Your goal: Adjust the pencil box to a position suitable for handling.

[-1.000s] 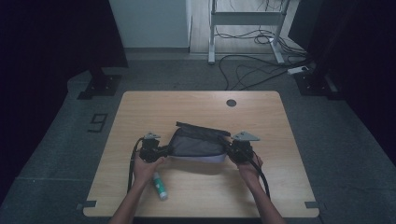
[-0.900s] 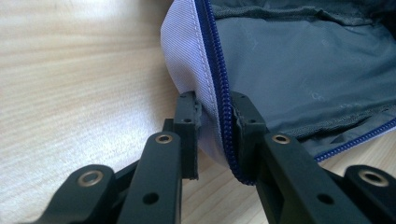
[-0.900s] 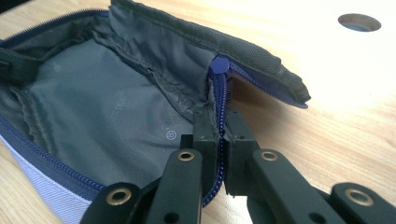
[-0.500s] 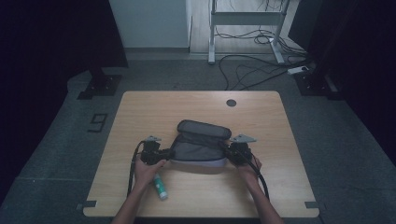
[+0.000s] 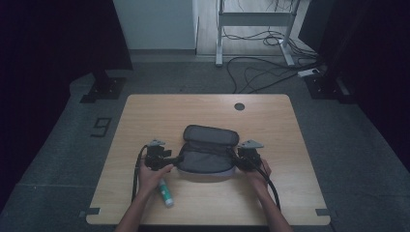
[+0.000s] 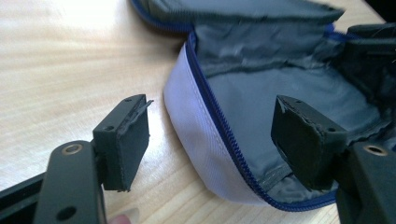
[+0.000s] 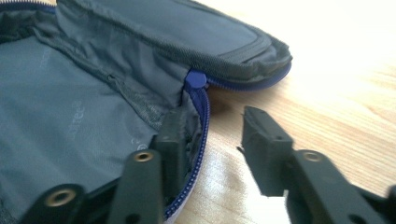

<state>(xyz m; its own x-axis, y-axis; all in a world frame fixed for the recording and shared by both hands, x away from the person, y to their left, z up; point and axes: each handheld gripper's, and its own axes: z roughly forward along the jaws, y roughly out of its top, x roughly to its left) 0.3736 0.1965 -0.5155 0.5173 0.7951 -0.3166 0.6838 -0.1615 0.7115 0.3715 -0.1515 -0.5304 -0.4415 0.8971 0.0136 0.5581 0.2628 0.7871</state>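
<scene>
Both grippers' jaws had just been opening off the open grey fabric zip pouch (image 5: 208, 153), its rim between each pair; pulling clear sideways seemed wisest.

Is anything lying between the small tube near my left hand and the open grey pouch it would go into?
Nothing visible does. The small white tube with a green cap lies on the bare wooden table just below the left gripper. The open grey fabric pouch with a blue zipper sits beside it, lid folded back, its interior holding nothing.
</scene>
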